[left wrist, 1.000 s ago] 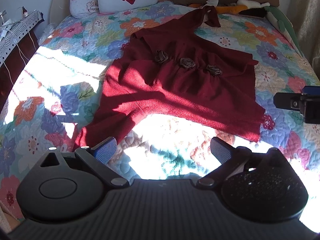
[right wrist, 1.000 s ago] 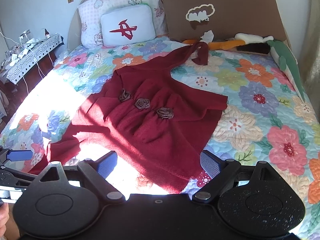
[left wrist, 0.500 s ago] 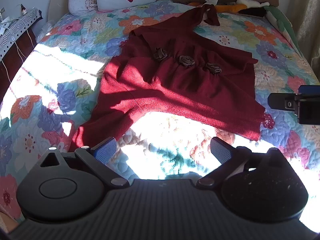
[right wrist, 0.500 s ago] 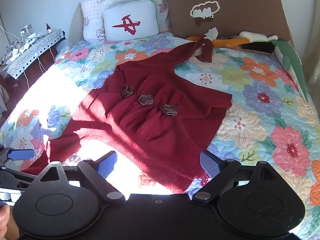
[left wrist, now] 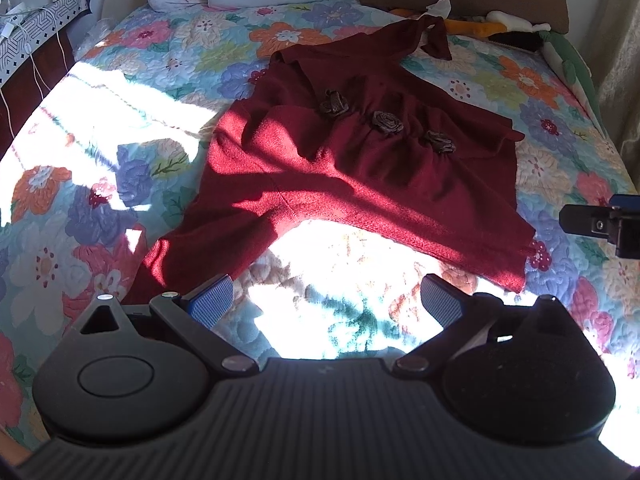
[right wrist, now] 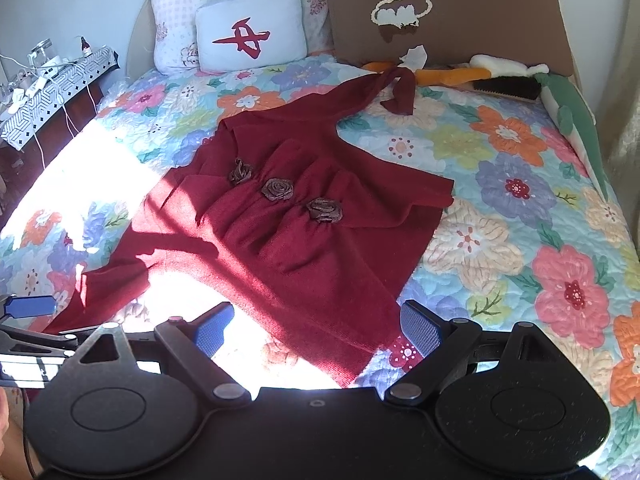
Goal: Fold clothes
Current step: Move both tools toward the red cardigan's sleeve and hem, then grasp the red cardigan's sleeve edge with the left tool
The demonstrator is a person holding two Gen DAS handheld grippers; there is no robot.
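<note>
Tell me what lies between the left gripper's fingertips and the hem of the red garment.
In the left wrist view, only sunlit floral quilt lies between the open left gripper and the hem of the red garment; nothing else sits there.

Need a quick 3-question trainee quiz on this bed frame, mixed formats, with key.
1. True or false: the left gripper is shut on the sweater.
2. Multiple choice: how many fabric roses are on the sweater's front? A) two B) three C) five
3. Fill in: the sweater lies spread on a floral ____.

Key:
1. False. Both the left gripper and the right gripper are open and hold nothing.
2. B. The three roses sit in a slanted row.
3. Quilt.
</note>
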